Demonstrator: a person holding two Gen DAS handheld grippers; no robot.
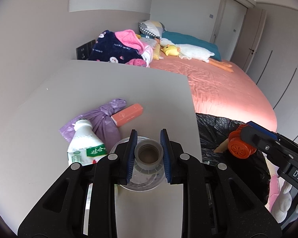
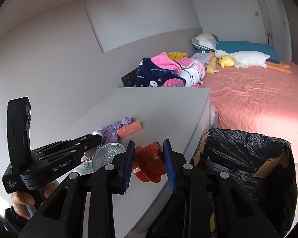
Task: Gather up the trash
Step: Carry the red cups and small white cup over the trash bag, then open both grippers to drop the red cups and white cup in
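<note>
My left gripper (image 1: 148, 154) is shut on the neck of a clear plastic bottle (image 1: 148, 155), its open mouth toward the camera, above the grey table (image 1: 109, 87). The same clear bottle (image 2: 107, 155) appears in the right wrist view, held by the left gripper (image 2: 97, 138). My right gripper (image 2: 149, 158) is shut on an orange ribbed cap (image 2: 149, 161); that orange cap (image 1: 239, 145) hangs over the black-lined trash bin (image 1: 212, 130). A white milk bottle (image 1: 83, 144), a knotted purple bag (image 1: 105, 119) and a pink box (image 1: 128, 115) lie on the table.
The trash bin (image 2: 246, 150) is a cardboard box with a black liner, standing beside the table's right edge. Behind it spreads a bed with a pink sheet (image 2: 254, 103), piled clothes (image 2: 164, 73) and plush toys (image 2: 246, 58). A person's hand (image 2: 21, 200) holds the left gripper's handle.
</note>
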